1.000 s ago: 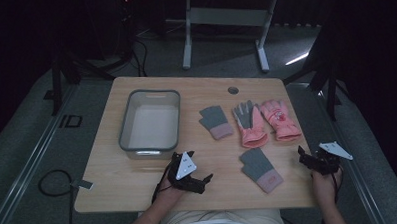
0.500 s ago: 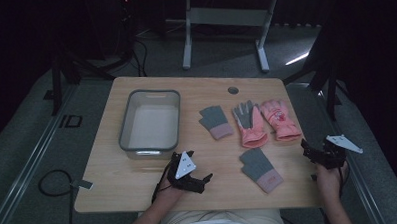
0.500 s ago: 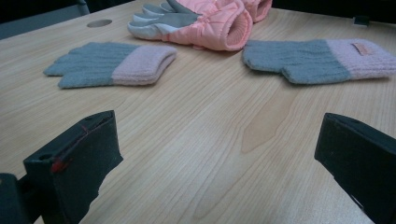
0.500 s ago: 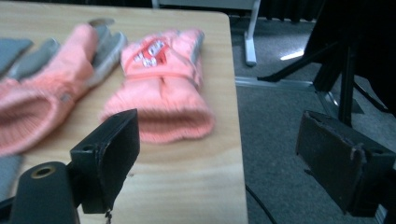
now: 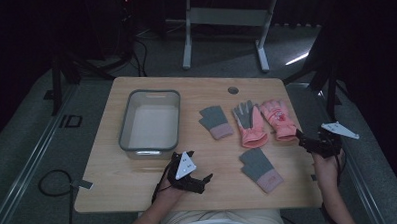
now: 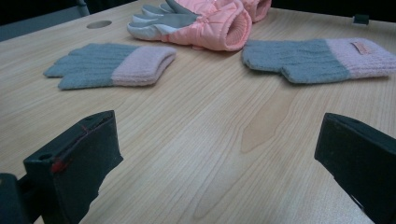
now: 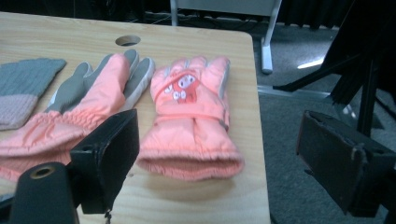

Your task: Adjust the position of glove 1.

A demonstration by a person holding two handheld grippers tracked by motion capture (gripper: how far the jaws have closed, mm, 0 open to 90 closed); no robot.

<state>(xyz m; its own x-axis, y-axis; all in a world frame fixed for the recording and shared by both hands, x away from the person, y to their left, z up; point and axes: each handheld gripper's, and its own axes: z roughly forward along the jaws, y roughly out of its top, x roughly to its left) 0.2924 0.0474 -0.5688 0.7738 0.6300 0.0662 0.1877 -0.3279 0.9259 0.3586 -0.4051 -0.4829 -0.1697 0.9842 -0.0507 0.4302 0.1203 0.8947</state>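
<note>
The right hand-held gripper [image 5: 304,140], jaws spread, lines up behind the cuff of the pink glove [image 7: 190,125] to pinch it, while the left hand-held gripper [image 5: 201,180] rests spread on the table [image 5: 114,180].

Wooden table [image 5: 139,194]: grey tub [image 5: 150,120], four gloves [image 5: 247,123].

A table [image 5: 139,189] holds a tub [image 5: 150,121] on its left half. To the tub's right lie four gloves: a knitted glove [image 5: 215,122], then two padded gloves [image 5: 250,123] [image 5: 278,118] side by side, touching. A second knitted glove [image 5: 261,169] lies nearer the person, in front of the padded pair. A cable hole [image 5: 233,90] sits behind the gloves.
</note>
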